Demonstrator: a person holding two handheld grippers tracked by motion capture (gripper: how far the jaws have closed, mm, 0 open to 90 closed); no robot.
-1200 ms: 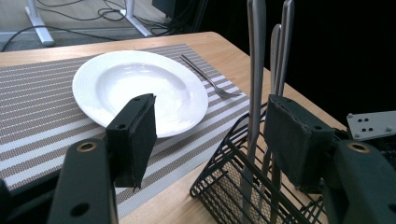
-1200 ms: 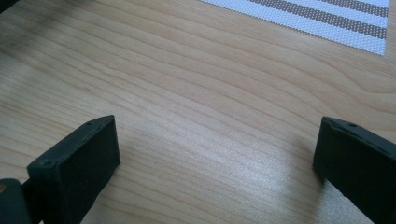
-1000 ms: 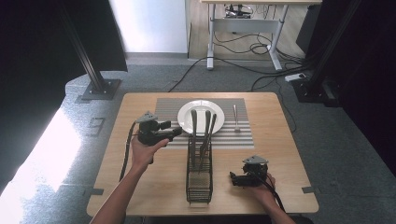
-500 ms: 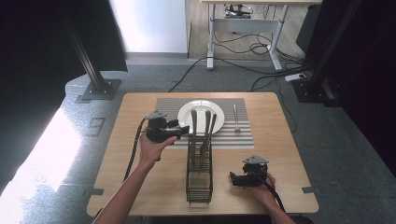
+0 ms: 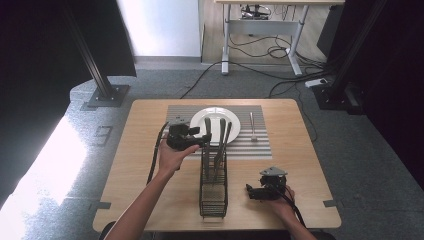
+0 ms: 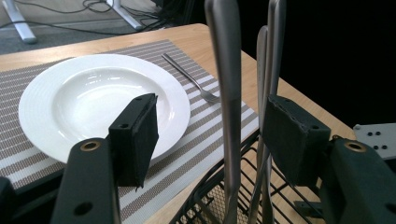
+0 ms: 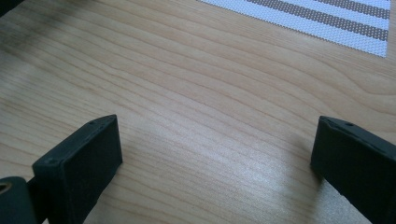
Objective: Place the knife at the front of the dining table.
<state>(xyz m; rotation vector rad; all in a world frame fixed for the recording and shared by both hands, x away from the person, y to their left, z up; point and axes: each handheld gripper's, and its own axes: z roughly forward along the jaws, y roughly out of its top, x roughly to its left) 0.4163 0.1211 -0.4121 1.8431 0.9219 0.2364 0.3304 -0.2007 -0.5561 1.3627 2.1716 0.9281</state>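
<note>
Since a second ago, our left gripper [image 5: 200,141] has travelled rightward across the striped placemat [image 5: 260,145] and now sits against the top of the black wire caddy [image 5: 213,192], its jaws spread wide on either side of a tall steel utensil handle [image 6: 226,70]; the handle stands between the pads with a gap on each side, not pinched. We see from the left gripper view that the handle is smooth, brushed metal, slim and flat-faced, rising upright out of the caddy's mesh with two more thin handles [image 6: 267,70] just beside it. Behind it lies a round white plate [image 5: 197,120], glossy with a ribbed rim, on the woven grey-and-white mat, and a small steel fork [image 5: 253,125] rests on the mat to the plate's right. Our right gripper [image 5: 250,190] rests low on the pale wood-grain table [image 5: 145,120] near the caddy's right side, its blocky black rubber-faced jaws held apart over bare tabletop, gripping nothing
</note>
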